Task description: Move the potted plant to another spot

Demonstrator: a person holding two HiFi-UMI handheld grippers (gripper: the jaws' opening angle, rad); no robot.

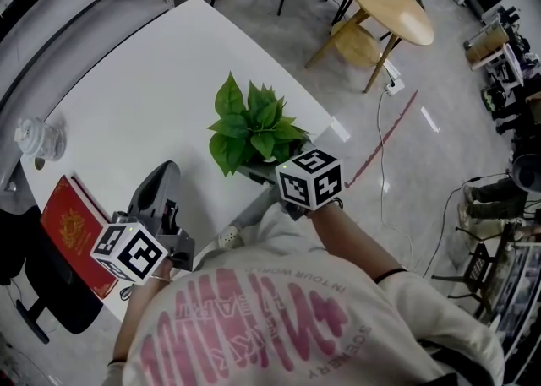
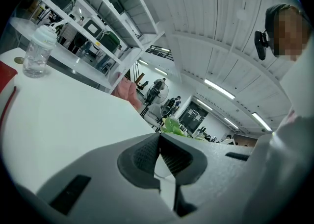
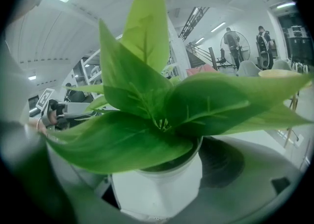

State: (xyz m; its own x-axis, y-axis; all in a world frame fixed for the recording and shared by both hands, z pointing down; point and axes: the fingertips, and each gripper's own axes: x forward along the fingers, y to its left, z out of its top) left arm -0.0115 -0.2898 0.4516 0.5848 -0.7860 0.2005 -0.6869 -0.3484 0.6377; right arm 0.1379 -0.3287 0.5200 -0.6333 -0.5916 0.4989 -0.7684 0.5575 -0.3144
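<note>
At the worktop's (image 1: 152,80) left edge stands 1 clear bottle (image 1: 38,138), with a red book (image 1: 76,228) at the near-left corner beside the left gripper (image 2: 158,142), whose fingers (image 2: 144,154) are clenched together on nothing. Further right, the potted plant (image 1: 254,131) sits at the near-right edge close to the corner. The right gripper (image 3: 157,184) has its 2 fingers (image 3: 221,161) grasping the white pot.

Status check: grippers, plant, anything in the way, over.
Left gripper shut, empty. Right gripper shut on green leafy plant in white pot, at white table near edge. Red book, clear bottle apart, leftward.
</note>
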